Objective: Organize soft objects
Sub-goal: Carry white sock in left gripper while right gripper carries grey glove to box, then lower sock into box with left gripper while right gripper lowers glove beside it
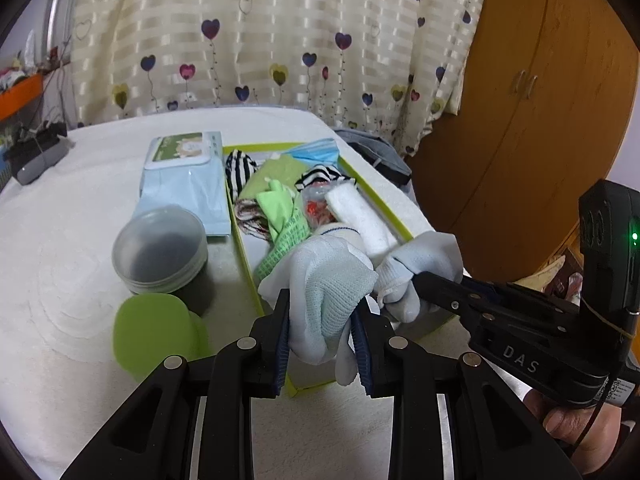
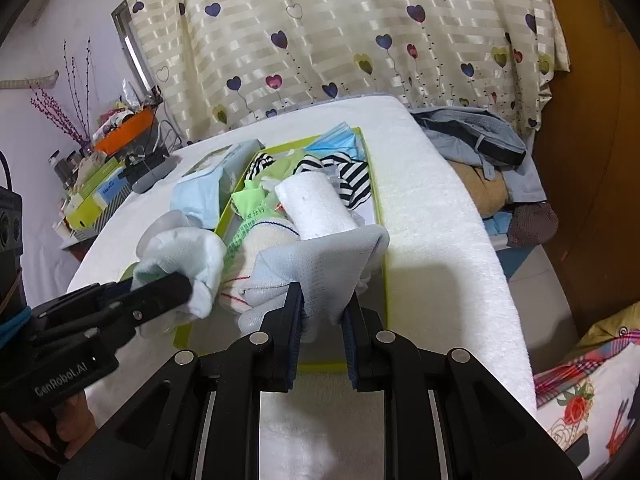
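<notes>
A white and pale blue glove (image 1: 328, 296) is held over the near end of a green-rimmed tray (image 1: 248, 276). My left gripper (image 1: 322, 344) is shut on one end of it. My right gripper (image 2: 322, 318) is shut on the other end of the glove (image 2: 320, 272); it also shows in the left wrist view (image 1: 404, 280). The left gripper shows in the right wrist view (image 2: 188, 284). The tray (image 2: 380, 240) holds a rolled white towel (image 2: 316, 208), striped socks (image 2: 352, 180), green cloth (image 1: 280, 204), blue face masks (image 1: 316, 150) and a small packet (image 1: 316, 206).
Left of the tray lie a wet-wipes pack (image 1: 188, 176), a stack of clear lidded tubs (image 1: 160, 248) and a green lid (image 1: 154, 330). A grey device (image 1: 36, 156) sits at the far left. Clothes (image 2: 476, 144) are piled off the right edge. A wooden wardrobe (image 1: 520, 100) stands at the right.
</notes>
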The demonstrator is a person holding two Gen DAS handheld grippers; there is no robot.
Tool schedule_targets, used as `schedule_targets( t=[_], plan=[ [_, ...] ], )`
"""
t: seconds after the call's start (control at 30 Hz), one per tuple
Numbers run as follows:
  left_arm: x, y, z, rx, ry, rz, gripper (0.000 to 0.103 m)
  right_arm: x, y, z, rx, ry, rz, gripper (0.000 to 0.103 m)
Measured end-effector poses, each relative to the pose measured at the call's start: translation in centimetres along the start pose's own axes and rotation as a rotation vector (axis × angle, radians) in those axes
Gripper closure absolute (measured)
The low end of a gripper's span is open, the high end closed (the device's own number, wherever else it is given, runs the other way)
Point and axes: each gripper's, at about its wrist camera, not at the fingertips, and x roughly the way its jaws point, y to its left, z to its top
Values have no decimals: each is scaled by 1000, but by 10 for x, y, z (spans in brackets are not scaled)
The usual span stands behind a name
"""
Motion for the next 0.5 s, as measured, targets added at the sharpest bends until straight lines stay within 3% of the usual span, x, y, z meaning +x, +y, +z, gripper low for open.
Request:
schedule_targets(
  t=[0.5],
  plan=[
    [19,3,15,-2,-6,17,77,28,-4,23,-19,0,-13,83]
  ],
)
